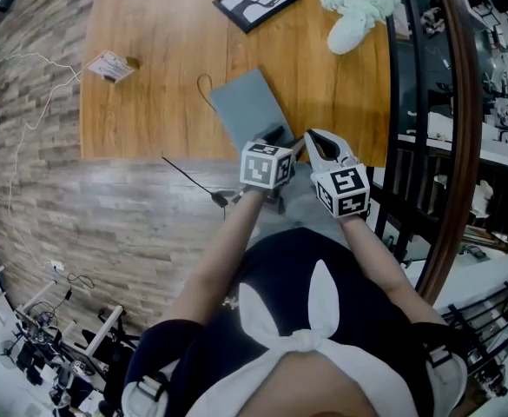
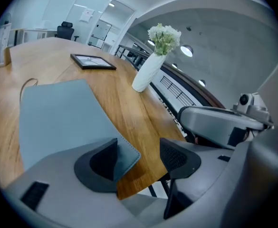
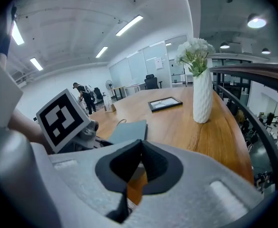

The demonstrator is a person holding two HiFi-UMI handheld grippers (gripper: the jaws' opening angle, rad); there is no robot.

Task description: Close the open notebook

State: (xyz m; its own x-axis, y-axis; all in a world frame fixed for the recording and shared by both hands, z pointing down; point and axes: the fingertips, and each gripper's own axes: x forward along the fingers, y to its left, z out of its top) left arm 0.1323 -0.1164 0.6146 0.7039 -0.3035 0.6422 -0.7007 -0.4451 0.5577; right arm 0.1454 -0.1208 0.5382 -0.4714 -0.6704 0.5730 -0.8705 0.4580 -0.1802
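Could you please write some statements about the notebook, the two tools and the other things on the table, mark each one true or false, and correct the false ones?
1. The notebook lies closed on the table. True.
2. The vase lies on its side. False: it stands upright.
3. The jaws of the left tool stand apart. True.
4. The right tool grips the notebook. False: its jaws are together with nothing between them.
5. The frame rests on the notebook. False: it lies apart from it, farther along the table.
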